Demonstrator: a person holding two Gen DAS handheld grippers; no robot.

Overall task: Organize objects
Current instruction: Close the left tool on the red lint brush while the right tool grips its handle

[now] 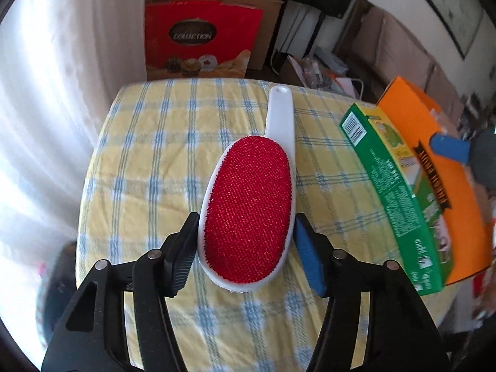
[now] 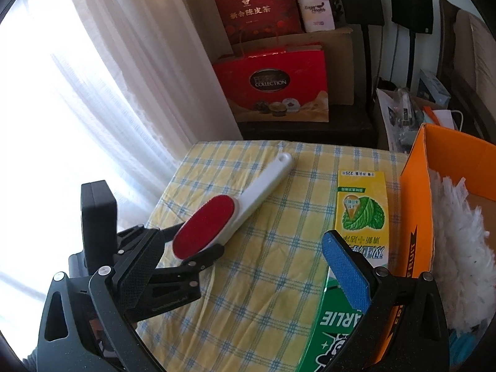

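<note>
The left gripper [image 1: 246, 241], filling the bottom of the left wrist view, had its black pad and blue pad drawn up against either side of the red head of a lint brush [image 1: 248, 217], seemingly gripping it low at the frame's centre. The brush's white handle ran up the frame toward the far edge of a table covered in a yellow-and-blue checked cloth [image 1: 148, 161]. The right wrist view showed the same brush [image 2: 229, 207] at centre left, its red face clasped by the left gripper [image 2: 198, 241] coming in from the lower left. The right gripper [image 2: 241, 263] stood wide open across the bottom of that frame, nothing between its black and blue pads, with bare cloth below. A green-and-yellow carton [image 2: 361, 207] lay on the cloth at centre right, just beside an open orange cardboard box [image 2: 418, 204] at the right edge, in which something white and fluffy [image 2: 455, 241] rested. Beyond the table, at upper centre, a red gift bag [image 2: 272, 83] stood before brown cardboard boxes, and white curtains [image 2: 108, 77] filled the upper left.
</note>
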